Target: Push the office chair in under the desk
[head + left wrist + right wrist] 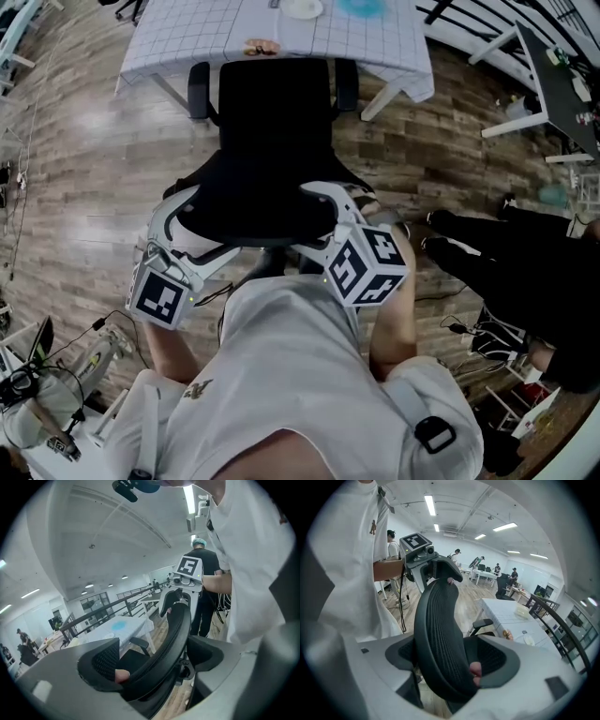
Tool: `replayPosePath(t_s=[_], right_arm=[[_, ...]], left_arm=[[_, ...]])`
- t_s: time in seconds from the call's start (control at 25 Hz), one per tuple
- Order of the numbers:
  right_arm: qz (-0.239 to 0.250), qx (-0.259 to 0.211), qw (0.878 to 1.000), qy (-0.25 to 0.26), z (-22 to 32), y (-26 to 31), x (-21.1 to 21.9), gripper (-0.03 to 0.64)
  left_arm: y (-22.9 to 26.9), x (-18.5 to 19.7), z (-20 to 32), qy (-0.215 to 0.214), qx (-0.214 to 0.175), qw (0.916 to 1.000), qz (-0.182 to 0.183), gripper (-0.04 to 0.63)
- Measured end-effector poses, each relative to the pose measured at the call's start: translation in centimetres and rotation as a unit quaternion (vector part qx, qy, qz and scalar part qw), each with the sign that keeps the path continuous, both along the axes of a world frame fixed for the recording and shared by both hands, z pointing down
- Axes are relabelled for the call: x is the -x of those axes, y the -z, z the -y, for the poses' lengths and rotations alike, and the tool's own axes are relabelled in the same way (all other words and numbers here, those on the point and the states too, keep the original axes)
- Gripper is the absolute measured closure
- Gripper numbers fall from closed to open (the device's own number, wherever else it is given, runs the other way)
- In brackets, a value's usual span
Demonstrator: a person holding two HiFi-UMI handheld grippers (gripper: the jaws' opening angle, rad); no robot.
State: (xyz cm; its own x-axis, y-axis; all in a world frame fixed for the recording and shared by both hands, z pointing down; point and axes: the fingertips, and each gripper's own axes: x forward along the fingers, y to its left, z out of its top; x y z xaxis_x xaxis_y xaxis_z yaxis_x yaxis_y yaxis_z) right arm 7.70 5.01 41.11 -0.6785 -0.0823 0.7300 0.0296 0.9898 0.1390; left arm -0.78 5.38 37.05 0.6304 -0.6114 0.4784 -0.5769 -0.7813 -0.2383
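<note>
- 1 office chair (274, 131), black mesh, on the wood floor (84, 169). Its seat front sits right at the edge of the 1 worktop (384, 47) (white grid cloth). Most of the seat is out in the open.
- 2 armrests (199, 89), both just beside the worktop edge.
- 2 grippers, one on each side of the backrest (267, 202) top.
- Left gripper (187, 217): jaws part-way apart, clamped around the backrest's left rim; a pinkish pad touches the mesh.
- Right gripper (328, 202): same on the right rim, w/ the mesh between its jaws.
- On the worktop: 1 white plate (302, 7), 1 blue disc (361, 6), and a small brownish item at the near edge, too small to tell.
- Only the head view shows chair vs worktop from above, plus 1 person in black (525, 253) to the right.
- Only the gripper views show the grip up close. Each also shows the other gripper across the backrest, plus the room: a dark railing (93, 616), strip ceiling lights (430, 504) and far-off people.
</note>
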Motion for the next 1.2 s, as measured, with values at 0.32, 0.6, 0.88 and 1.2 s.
replayPosePath(t_s=[0.32,0.6,0.88,1.2], right_arm=[[0.002,0.002,1.0,-0.013,0.8,-0.3,1.6,0.255],[-0.008,-0.003,1.0,-0.028,2.1,-0.2,2.6,0.253],[-0.017,-0.004,0.999,-0.032,3.7,-0.4,3.3,0.255],[-0.021,0.001,0.999,-0.026,5.0,-0.4,3.8,0.255]], left_arm=[[-0.2,1.7,0.9,-0.011,-0.006,0.9999,-0.005,0.152],[0.1,2.6,2.3,-0.021,-0.012,0.9997,-0.003,0.152],[0.0,3.3,3.9,-0.024,-0.011,0.9996,-0.001,0.149],[0.2,3.8,5.2,-0.025,-0.011,0.9996,-0.005,0.146]])
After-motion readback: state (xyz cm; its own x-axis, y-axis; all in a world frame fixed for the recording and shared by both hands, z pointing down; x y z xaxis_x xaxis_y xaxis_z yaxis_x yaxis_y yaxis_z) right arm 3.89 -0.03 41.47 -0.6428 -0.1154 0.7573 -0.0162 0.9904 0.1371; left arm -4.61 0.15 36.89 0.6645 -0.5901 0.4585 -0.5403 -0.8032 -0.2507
